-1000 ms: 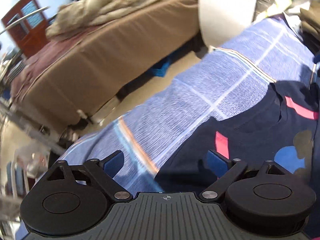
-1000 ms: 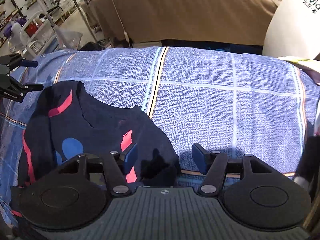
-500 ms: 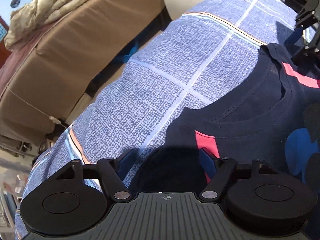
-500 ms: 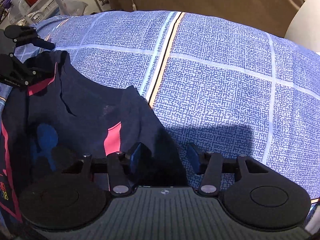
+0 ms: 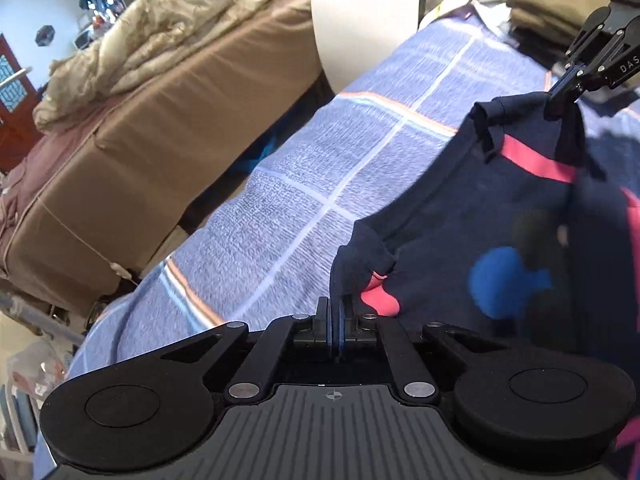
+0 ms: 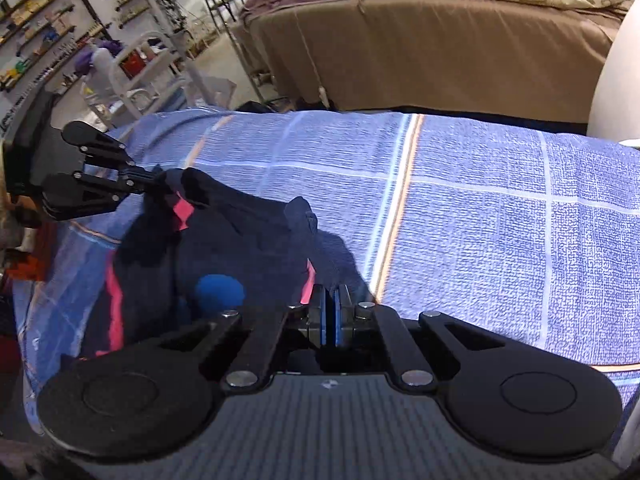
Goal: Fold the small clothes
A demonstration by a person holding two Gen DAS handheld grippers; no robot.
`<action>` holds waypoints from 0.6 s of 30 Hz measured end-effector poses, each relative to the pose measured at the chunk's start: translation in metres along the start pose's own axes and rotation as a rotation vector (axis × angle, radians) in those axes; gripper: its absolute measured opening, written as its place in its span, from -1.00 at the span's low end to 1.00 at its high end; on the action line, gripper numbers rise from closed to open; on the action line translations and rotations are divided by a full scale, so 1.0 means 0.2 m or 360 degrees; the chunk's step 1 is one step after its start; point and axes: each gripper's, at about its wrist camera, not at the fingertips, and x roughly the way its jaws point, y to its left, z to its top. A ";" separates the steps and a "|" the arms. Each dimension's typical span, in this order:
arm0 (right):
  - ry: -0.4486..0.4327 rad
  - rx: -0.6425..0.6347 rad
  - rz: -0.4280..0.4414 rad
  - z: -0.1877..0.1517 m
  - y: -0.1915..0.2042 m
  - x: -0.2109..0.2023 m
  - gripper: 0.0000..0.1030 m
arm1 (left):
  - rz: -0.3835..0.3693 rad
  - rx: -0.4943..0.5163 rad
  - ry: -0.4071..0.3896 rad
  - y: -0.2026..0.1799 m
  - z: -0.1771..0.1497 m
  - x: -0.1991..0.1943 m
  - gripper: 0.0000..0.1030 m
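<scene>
Two grippers, left gripper (image 5: 335, 322) and right gripper (image 6: 329, 316), pinching navy shirt (image 5: 480, 216), hem cut off

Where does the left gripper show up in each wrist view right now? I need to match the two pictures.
Left wrist view: the left gripper sits bottom centre, shut on the navy shirt.
Right wrist view: the left gripper is at the left edge, mid-height, pinching the shirt's far shoulder.
Shared landmark: the orange stripe on the blue checked sheet.

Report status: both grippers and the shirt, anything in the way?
Left gripper shut on navy shirt shoulder. Right gripper shut on other shoulder. Shirt top lifted off blue checked sheet. Nothing in the way.
</scene>
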 end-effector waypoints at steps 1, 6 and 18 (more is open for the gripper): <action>-0.0009 -0.0015 0.0040 -0.03 0.05 -0.06 -0.88 | -0.0011 -0.0029 -0.0028 -0.03 -0.04 -0.08 -0.14; 0.0023 -0.0088 0.0232 -0.26 0.34 -0.32 -0.88 | -0.0045 -0.0185 -0.0090 -0.23 -0.34 -0.52 -0.12; 0.0581 -0.0415 0.0373 -0.98 0.92 -0.27 -0.88 | -0.0268 -0.0462 0.0264 -0.91 -1.10 -0.77 -0.08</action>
